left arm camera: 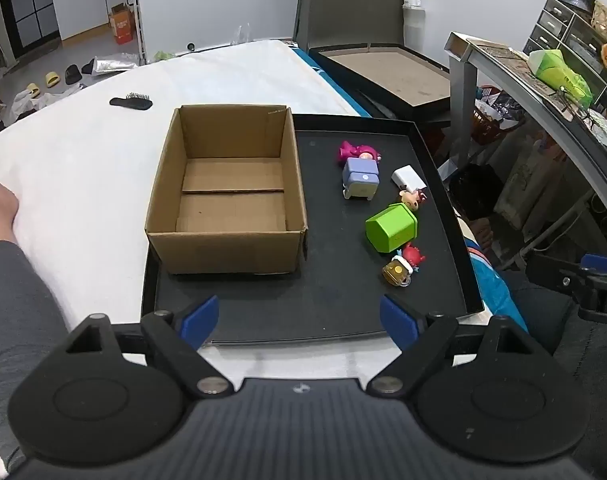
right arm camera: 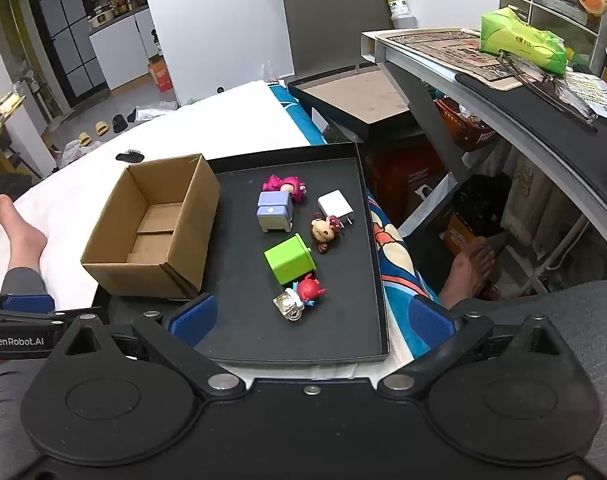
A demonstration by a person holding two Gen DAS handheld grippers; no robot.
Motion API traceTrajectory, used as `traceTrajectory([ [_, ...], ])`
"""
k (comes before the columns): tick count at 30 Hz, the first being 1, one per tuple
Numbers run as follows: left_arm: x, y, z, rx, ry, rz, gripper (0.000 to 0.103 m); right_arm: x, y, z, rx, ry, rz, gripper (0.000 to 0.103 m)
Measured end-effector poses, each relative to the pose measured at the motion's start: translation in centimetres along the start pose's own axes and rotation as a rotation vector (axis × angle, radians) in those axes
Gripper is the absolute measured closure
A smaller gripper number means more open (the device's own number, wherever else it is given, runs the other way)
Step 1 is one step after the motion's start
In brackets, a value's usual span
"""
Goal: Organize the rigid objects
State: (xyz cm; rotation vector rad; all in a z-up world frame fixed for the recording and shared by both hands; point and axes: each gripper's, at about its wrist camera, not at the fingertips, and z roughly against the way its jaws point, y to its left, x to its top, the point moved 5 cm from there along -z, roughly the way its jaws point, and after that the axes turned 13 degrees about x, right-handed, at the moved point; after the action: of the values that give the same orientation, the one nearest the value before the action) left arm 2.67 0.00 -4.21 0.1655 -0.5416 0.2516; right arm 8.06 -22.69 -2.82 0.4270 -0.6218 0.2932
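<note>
Box: brown cardboard box (left arm camera: 227,196), open, nothing inside, on the tray's left.
Toys: pink doll (left arm camera: 357,152), purple block (left arm camera: 360,178), white plug (left arm camera: 408,178), green block (left arm camera: 391,227) tipped over, red doll (left arm camera: 413,256).

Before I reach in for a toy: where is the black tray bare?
Bare: the near strip of the black tray, and the lane between the brown cardboard box and the green plastic cube. Crowded: the toy cluster by the right wall. Box interior is empty.

"GenRobot.AI" on left claw (right arm camera: 17,340)
</note>
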Motion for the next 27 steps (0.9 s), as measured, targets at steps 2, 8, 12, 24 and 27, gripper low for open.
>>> traceTrajectory([
  [2,-0.04,-0.01,0.05,0.008,-0.003,-0.001,0.016,0.02,0.09,-0.1,0.0,0.002,0.0,0.0],
  [8,-0.09,-0.39,0.17,-0.003,0.002,0.009,0.016,0.08,0.17,-0.25,0.002,0.006,0.001,0.0],
  [12,-0.04,-0.45,0.06,-0.008,0.004,0.01,0.016,-0.09,0.3,-0.32,-0.001,0.006,0.001,0.0],
  [24,0.28,-0.23,-0.67,-0.014,0.014,0.009,0.016,0.05,0.21,-0.53,-0.012,0.015,0.005,0.0],
  [27,0.37,-0.33,-0.64,-0.016,0.012,0.008,0.016,0.08,0.29,-0.53,-0.014,0.012,0.01,0.0],
])
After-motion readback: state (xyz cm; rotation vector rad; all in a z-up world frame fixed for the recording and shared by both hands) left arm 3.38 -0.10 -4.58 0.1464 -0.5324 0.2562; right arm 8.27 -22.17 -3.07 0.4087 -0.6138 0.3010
